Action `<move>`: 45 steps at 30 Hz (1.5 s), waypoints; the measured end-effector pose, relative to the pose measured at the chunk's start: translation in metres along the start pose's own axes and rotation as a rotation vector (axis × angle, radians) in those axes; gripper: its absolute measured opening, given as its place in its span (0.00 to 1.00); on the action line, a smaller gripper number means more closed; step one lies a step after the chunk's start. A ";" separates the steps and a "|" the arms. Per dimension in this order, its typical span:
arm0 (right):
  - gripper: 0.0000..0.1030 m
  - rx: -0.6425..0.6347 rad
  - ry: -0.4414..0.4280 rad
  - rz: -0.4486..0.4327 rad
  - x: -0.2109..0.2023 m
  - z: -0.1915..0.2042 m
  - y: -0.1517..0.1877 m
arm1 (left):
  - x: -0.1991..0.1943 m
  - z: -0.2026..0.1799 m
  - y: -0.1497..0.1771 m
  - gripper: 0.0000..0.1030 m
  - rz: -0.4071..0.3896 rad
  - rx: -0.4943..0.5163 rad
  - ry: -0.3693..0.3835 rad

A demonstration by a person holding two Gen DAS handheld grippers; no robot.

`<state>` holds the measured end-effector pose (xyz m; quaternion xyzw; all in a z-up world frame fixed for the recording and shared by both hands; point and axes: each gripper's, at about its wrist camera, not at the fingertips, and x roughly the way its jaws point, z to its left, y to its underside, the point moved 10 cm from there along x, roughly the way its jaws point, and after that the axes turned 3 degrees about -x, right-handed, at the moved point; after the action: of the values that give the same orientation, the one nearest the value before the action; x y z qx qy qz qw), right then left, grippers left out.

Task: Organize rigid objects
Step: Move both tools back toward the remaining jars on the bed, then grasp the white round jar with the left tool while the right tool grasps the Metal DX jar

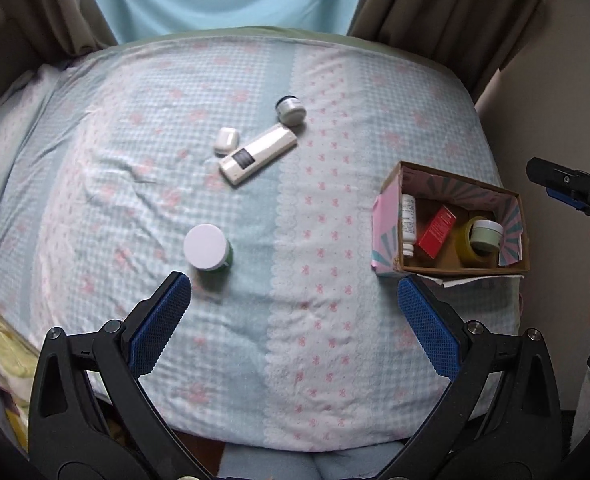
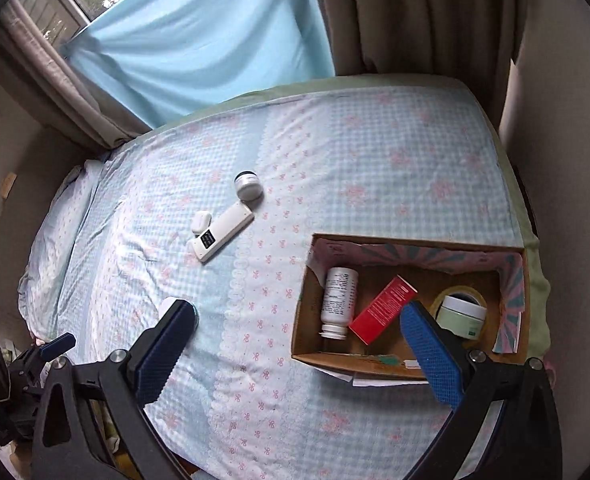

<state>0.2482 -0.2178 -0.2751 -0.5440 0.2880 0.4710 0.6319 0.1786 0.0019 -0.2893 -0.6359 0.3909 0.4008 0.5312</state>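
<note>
Both tools are hanging over the bed (image 1: 335, 80) with their jaws spread wide and nothing in them, so I judge this a pause between picks, part of the sorting done and four things waiting.

Going left to right in the left wrist view: the left gripper (image 1: 295, 312) is sitting at the bottom of the frame, and the green jar (image 1: 207, 249) with its white lid is standing just above its left finger, left of centre. That looks like the next pick; it is calling for a short reach forward and a shift to the left so the jar comes between the pads. Higher, near the middle, the earbud case (image 1: 226, 140) is lying just beside the remote (image 1: 258, 155), and the grey jar (image 1: 291, 110) is sitting at the remote's far end, nearly touching.

At the right, the box (image 1: 391, 216) is holding a white bottle (image 1: 407, 224), a red carton (image 1: 437, 232) and a tape roll (image 1: 463, 246) with a pale jar (image 1: 485, 236) in it. It is sitting close to the bed's right edge.

The right gripper (image 2: 299, 344) is hovering over the box's near left corner. Open sheet lies all around.
</note>
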 end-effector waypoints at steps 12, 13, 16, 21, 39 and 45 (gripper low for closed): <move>1.00 -0.259 0.006 0.070 0.037 0.098 -0.045 | -0.002 0.092 -0.011 1.00 -0.049 -0.200 -0.051; 1.00 -0.282 0.004 0.078 0.044 0.105 -0.050 | 0.004 0.099 -0.010 1.00 -0.044 -0.222 -0.046; 1.00 -0.343 0.003 0.115 0.071 0.123 -0.066 | 0.027 0.121 -0.004 1.00 -0.022 -0.302 -0.040; 1.00 -0.421 0.002 0.192 0.129 0.141 -0.092 | 0.075 0.149 0.012 1.00 0.041 -0.407 -0.056; 1.00 -0.414 0.009 0.452 0.375 0.107 -0.139 | 0.242 0.138 0.032 1.00 0.102 -0.425 -0.153; 0.98 -0.397 0.025 0.509 0.421 0.099 -0.137 | 0.280 0.136 0.033 1.00 0.132 -0.459 -0.163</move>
<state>0.5222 0.0011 -0.5634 -0.5729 0.3251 0.6542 0.3717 0.2397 0.1125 -0.5756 -0.6784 0.2862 0.5628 0.3756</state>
